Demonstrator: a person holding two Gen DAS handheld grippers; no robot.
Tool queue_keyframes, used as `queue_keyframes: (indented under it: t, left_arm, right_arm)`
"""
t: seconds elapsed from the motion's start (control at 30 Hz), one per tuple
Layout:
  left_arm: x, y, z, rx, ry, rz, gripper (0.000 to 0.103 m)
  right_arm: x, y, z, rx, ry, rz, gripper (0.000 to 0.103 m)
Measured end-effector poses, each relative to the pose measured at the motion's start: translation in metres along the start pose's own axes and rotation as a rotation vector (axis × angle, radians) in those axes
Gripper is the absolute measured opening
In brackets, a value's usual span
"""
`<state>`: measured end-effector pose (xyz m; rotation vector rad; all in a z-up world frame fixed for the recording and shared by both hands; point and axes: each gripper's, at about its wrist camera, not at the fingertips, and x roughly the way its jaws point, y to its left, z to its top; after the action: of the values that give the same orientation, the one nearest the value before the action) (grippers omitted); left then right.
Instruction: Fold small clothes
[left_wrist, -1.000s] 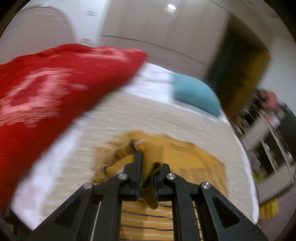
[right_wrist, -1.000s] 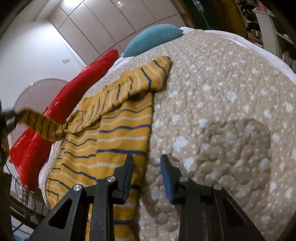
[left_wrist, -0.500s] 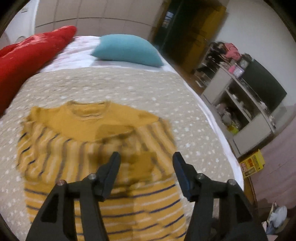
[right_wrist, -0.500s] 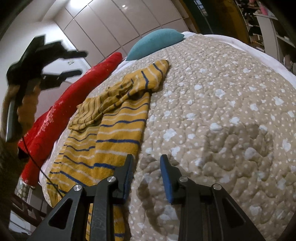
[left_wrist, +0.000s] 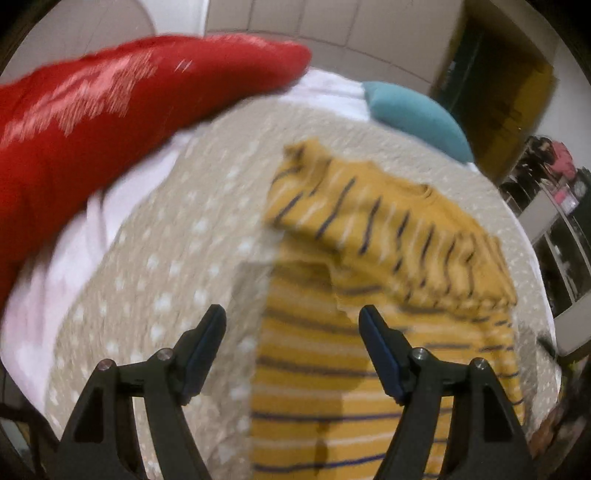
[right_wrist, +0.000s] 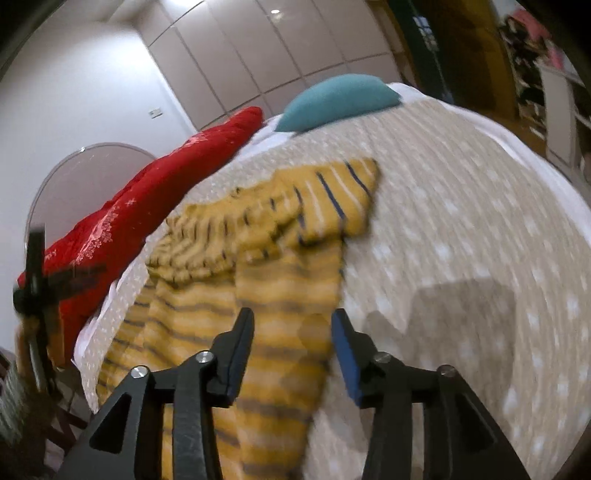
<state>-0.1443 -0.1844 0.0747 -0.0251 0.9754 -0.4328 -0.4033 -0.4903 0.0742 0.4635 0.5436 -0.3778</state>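
A small mustard-yellow sweater with dark blue and white stripes (left_wrist: 354, 347) lies on the dotted beige bedspread (left_wrist: 159, 280). Both sleeves are folded across its chest (left_wrist: 417, 240). My left gripper (left_wrist: 291, 332) is open and empty, above the sweater's left edge. In the right wrist view the sweater (right_wrist: 280, 295) lies under my right gripper (right_wrist: 293, 332), which is open and empty over its lower body. The left gripper (right_wrist: 37, 284) shows blurred at the far left of that view.
A long red cushion (left_wrist: 110, 107) lies along the left side of the bed, also in the right wrist view (right_wrist: 147, 206). A teal pillow (left_wrist: 417, 118) sits at the head (right_wrist: 340, 99). Shelves with clutter (left_wrist: 554, 206) stand to the right of the bed.
The left gripper let go of the sleeve, opened, and swung back toward the sweater's left side. The right gripper moved left over the sweater's body and opened wider.
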Motion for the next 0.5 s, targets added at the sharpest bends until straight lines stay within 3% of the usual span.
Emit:
queue_keyframes:
  t: [0.13,0.3,0.4,0.5]
  left_arm:
    - [0.009,0.014,-0.027,-0.034,0.016,-0.037,0.073]
    - [0.02,0.013,-0.044,-0.047,0.053,-0.088,0.075]
    - [0.023,0.011,-0.05,-0.013,0.036,-0.079,0.075]
    - [0.024,0.008,-0.053,0.007,0.022,-0.072,0.076]
  right_arm:
    - [0.056,0.017,0.042,-0.049,0.063,-0.036,0.05]
    - [0.141,0.02,0.066,-0.067,0.241,-0.144,0.051]
    - [0.145,0.029,0.077,-0.113,0.227,-0.137,0.007]
    - [0.128,0.025,0.092,-0.101,0.147,-0.137,0.005]
